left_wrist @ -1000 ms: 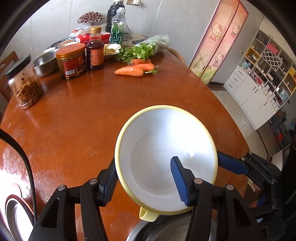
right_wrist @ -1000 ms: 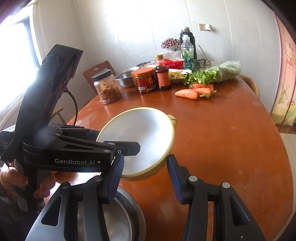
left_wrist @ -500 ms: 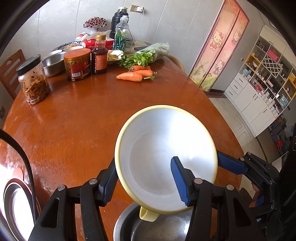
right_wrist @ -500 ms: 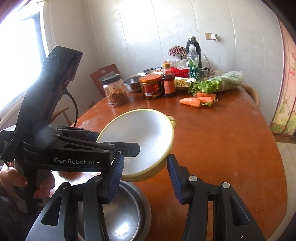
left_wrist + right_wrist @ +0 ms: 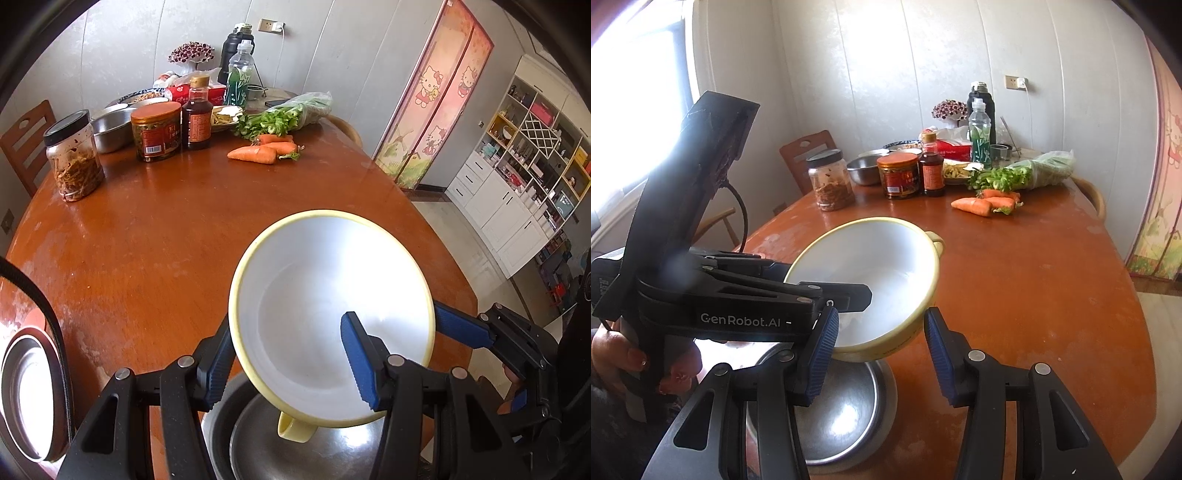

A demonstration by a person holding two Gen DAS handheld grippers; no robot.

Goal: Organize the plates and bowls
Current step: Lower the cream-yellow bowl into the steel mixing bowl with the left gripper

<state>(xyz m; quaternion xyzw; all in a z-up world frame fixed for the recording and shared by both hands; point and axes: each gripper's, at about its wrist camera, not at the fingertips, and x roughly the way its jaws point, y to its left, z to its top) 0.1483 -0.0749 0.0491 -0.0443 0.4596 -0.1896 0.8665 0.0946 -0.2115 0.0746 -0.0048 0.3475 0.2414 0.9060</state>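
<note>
Left hand-held gripper [image 5: 291,365] clamps yellow bowl [image 5: 325,295] rim.

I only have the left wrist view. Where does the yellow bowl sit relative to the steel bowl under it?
Observer: In the right wrist view, the yellow bowl hangs tilted over the far rim of the steel bowl, not centred over it.
Operator: Anything inside the steel bowl?
Observer: Nothing. Its whole inside shows, with only glare on the metal.
Operator: Is the right gripper carrying something?
Observer: No. The right gripper is open, its jaws empty on either side of the yellow bowl's near edge.
</note>
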